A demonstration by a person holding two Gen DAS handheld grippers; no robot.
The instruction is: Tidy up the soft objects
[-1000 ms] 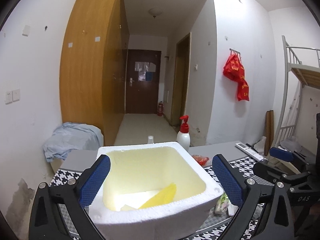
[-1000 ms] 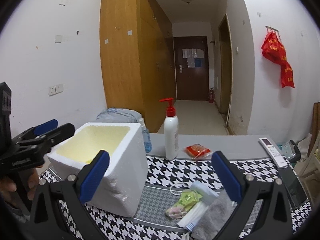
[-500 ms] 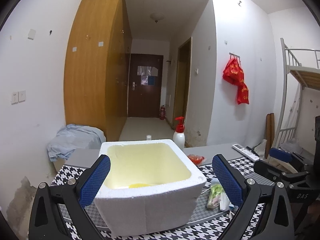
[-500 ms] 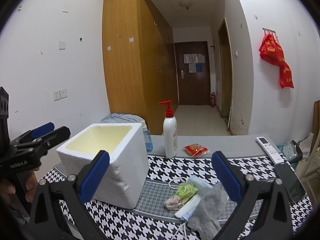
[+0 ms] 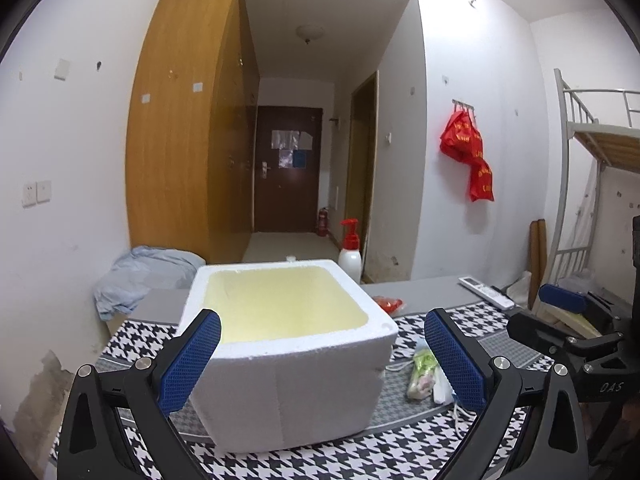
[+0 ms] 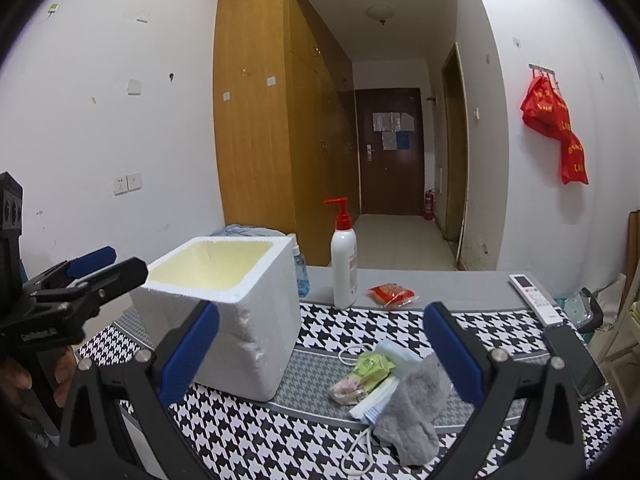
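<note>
A white foam box (image 5: pixel 288 364) (image 6: pixel 224 312) with a yellowish inside stands on the houndstooth table mat (image 6: pixel 280 444). My left gripper (image 5: pixel 320 364) is open, held in front of the box at about its height, fingers wider than the box. Right of the box lies a small pile: a grey sock (image 6: pixel 412 408), a face mask (image 6: pixel 380 392) with white loops, and a green packet (image 6: pixel 366 370) (image 5: pixel 420 372). My right gripper (image 6: pixel 320 360) is open above the mat, between box and pile, holding nothing. The box's floor is hidden from both views.
A white pump bottle with a red top (image 6: pixel 344 264), a small blue bottle (image 6: pixel 300 270) and a red snack packet (image 6: pixel 392 294) stand behind the mat. A remote (image 6: pixel 534 298) and a phone (image 6: pixel 572 356) lie at the right. A hand (image 6: pixel 16 380) holds the left gripper's handle.
Both grippers have pulled back and lowered from the box; the yellow item seen inside the box a second ago is now out of sight below its rim. Both stay open.
</note>
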